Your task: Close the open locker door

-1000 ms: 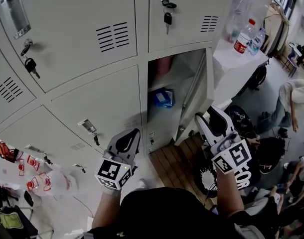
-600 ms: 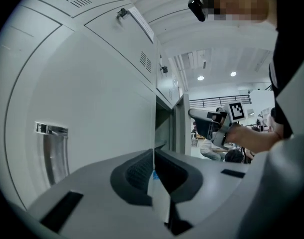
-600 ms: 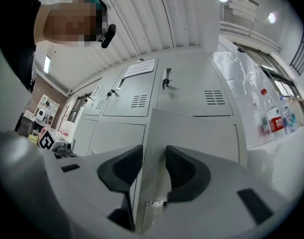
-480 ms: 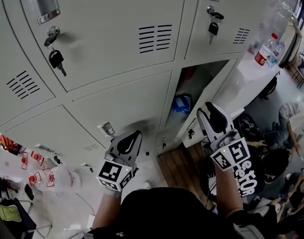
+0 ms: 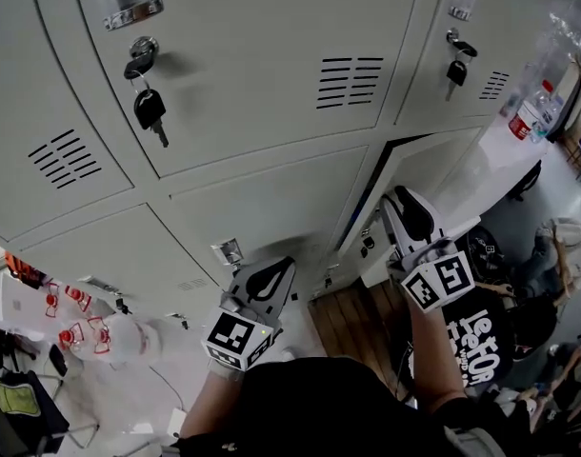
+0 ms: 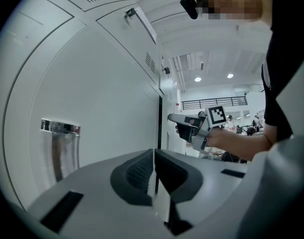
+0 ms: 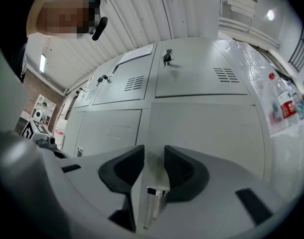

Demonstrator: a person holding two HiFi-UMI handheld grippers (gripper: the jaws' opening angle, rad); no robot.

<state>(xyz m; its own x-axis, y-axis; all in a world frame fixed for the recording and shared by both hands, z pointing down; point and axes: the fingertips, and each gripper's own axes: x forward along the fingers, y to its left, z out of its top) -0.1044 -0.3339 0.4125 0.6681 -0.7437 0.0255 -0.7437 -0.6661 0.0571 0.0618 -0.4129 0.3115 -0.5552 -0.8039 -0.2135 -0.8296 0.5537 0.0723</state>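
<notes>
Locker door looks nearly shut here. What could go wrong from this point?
1. A dark gap shows beside the grey metal locker door, so it may not latch and could swing back open.
2. The right gripper is closing its fingers with a small chrome fitting between them. It could snag there, or slip on the smooth panel.

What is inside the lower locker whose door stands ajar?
Only a thin dark gap shows along the left edge of the pale grey metal locker door. The nearly shut door covers the interior, so any contents cannot be seen.
</notes>
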